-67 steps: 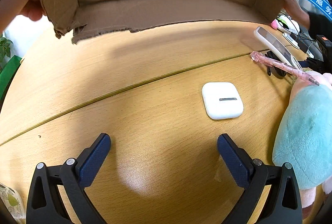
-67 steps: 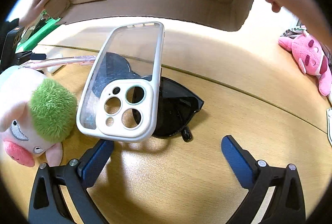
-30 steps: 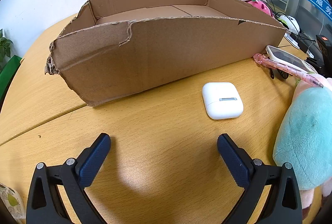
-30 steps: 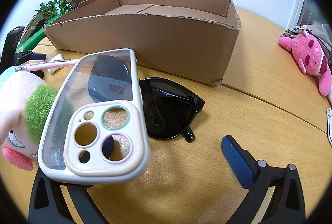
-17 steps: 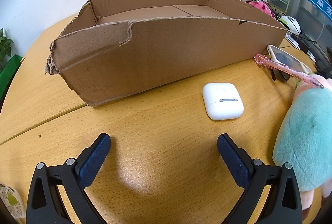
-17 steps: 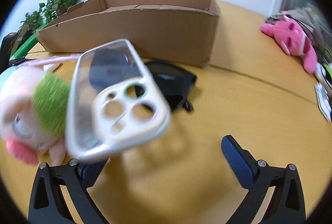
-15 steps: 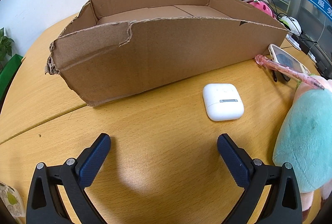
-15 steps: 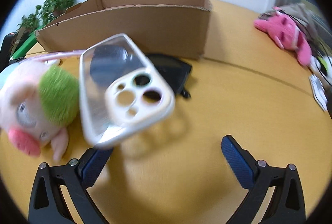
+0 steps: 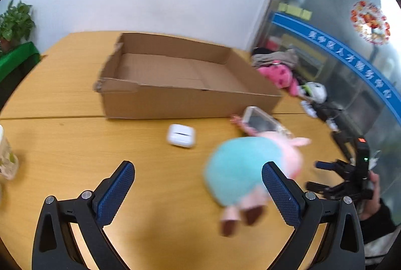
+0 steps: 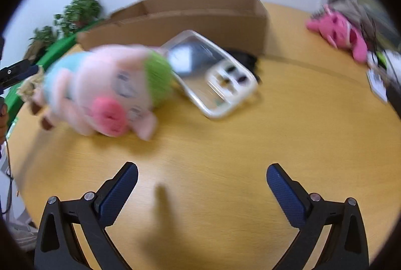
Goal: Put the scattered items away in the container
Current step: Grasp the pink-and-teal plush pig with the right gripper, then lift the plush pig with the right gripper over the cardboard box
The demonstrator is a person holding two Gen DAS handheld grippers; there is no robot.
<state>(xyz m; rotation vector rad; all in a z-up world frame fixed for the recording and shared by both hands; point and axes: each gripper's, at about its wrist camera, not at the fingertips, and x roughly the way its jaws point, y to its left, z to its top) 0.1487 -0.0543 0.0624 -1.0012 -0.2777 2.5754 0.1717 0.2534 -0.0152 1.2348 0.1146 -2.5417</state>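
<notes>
Two grippers hang above a wooden table (image 9: 62, 144), each spread wide and holding nothing: the left gripper (image 9: 198, 184) and the right gripper (image 10: 201, 182). Nearest lies a blurred plush pig (image 10: 100, 92), pale pink with a teal body and green tuft. Just beyond it a clear phone case (image 10: 213, 77) rests on dark sunglasses (image 10: 244, 57); a white earbud case (image 9: 181, 136) lies apart. Farthest stands the shallow cardboard box (image 9: 175, 84), empty. Both cameras have pulled back and higher than a moment ago, and the phone case lies flatter.
</notes>
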